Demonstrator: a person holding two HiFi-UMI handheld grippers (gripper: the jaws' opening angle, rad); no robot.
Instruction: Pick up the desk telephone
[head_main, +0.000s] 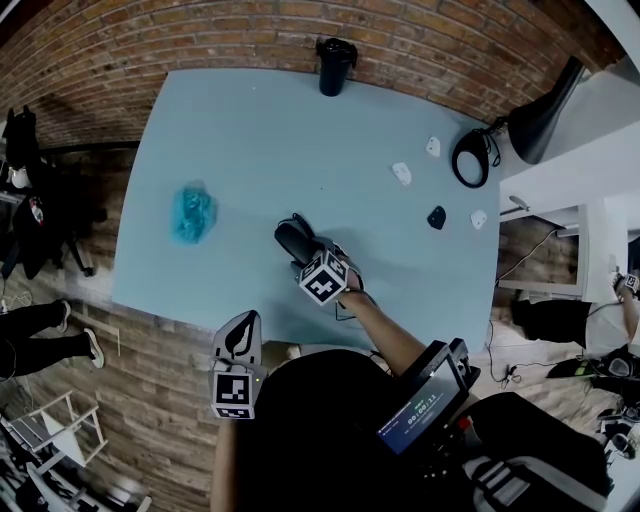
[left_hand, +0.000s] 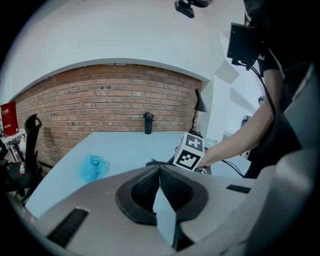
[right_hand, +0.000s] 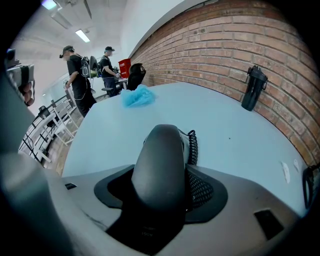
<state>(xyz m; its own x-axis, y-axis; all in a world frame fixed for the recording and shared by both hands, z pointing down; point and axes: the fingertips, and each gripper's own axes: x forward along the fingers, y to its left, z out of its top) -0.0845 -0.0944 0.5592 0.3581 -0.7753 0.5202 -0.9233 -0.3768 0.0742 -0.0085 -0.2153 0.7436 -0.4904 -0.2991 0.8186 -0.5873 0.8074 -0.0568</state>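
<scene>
Blue table (head_main: 260, 130), brick wall (head_main: 200, 40). Right gripper (head_main: 305, 255) clamps telephone handset (right_hand: 162, 160); lift straight (coiled cord (right_hand: 192, 145) trails). Left gripper (left_hand: 160, 185) closed, empty.

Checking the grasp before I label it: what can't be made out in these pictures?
- Right gripper view: the black plastic telephone handset blocks whatever sits beneath it.
- Head view: the right hand-held gripper and its marker cube cover most of the telephone.
- Head view: small white pieces on the light blue table are too small to identify.
</scene>
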